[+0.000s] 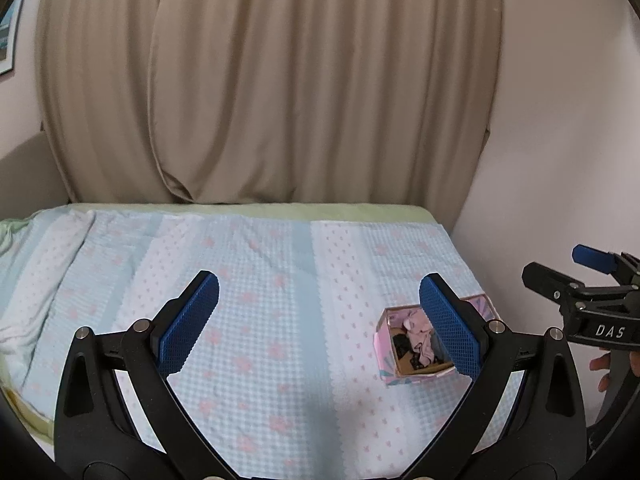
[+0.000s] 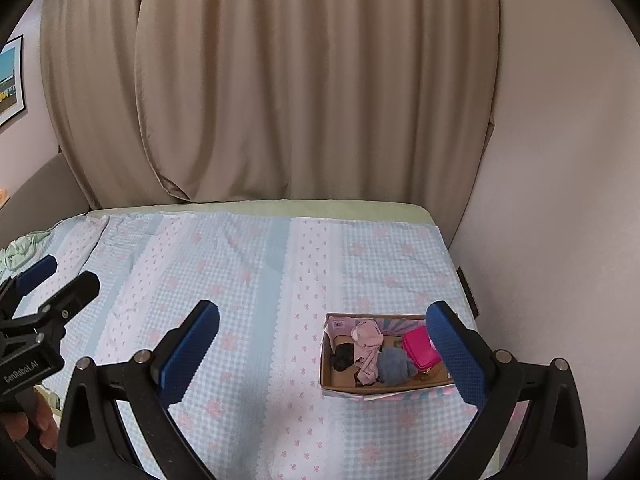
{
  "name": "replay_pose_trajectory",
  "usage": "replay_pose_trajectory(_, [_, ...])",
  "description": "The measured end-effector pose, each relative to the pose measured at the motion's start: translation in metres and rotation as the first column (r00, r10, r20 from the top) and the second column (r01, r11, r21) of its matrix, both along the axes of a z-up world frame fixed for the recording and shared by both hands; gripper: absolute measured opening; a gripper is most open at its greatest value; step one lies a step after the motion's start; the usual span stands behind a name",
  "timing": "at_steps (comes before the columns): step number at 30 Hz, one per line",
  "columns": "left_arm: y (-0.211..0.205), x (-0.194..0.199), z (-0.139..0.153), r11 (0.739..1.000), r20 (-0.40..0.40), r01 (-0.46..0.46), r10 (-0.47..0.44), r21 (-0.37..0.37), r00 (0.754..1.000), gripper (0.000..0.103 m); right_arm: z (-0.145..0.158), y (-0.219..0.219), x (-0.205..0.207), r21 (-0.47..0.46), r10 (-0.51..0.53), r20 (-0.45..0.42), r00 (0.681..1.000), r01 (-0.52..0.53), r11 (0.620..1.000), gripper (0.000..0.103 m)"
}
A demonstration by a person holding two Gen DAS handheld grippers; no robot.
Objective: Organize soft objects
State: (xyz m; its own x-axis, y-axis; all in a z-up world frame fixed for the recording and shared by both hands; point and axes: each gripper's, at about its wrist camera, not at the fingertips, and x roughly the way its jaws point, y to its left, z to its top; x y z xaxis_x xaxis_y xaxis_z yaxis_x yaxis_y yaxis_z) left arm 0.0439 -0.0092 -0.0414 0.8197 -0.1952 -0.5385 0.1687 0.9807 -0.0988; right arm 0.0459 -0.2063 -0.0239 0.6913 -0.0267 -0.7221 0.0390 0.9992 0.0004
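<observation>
A small cardboard box (image 2: pixel 326 364) with pink and blue sides sits on the bed near the right edge; it also shows in the left wrist view (image 1: pixel 385 354). Inside lie a pale pink soft item (image 2: pixel 368 346), a black one (image 2: pixel 344 356), a grey-blue one (image 2: pixel 394 366) and a bright pink one (image 2: pixel 418 348). My right gripper (image 2: pixel 320 344) is open and empty above the bed, its right finger over the box's right end. My left gripper (image 1: pixel 318 320) is open and empty, left of the box.
The bed has a light blue and white checked cover (image 2: pixel 240 280) with pink flowers. Beige curtains (image 2: pixel 280 100) hang behind it. A wall (image 2: pixel 560 200) runs close along the bed's right side. A crumpled green cloth (image 2: pixel 20 252) lies at the far left.
</observation>
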Motion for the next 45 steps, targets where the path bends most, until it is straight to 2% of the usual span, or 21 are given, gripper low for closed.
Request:
replay_pose_trajectory(5, [0.004, -0.014, 0.004, 0.999, 0.063, -0.027, 0.025, 0.037, 0.998, 0.1, 0.004, 0.0, -0.008, -0.014, -0.033, 0.045, 0.998, 0.033, 0.999, 0.103])
replay_pose_trajectory(7, [0.007, -0.019, 0.004, 0.999, 0.075, -0.034, 0.032, 0.026, 0.997, 0.1, 0.005, 0.0, -0.011, -0.017, -0.039, 0.053, 0.998, 0.04, 0.999, 0.103])
replay_pose_trajectory(17, [0.009, -0.024, 0.007, 0.999, 0.09, -0.033, 0.032, 0.008, 0.995, 0.1, 0.014, -0.002, -0.017, -0.018, -0.049, 0.084, 0.995, 0.05, 0.999, 0.103])
replay_pose_trajectory(45, [-0.005, -0.027, 0.008, 0.999, 0.097, -0.02, 0.015, 0.045, 0.995, 0.1, 0.012, -0.011, -0.017, 0.0, -0.053, 0.096, 0.994, 0.053, 0.999, 0.103])
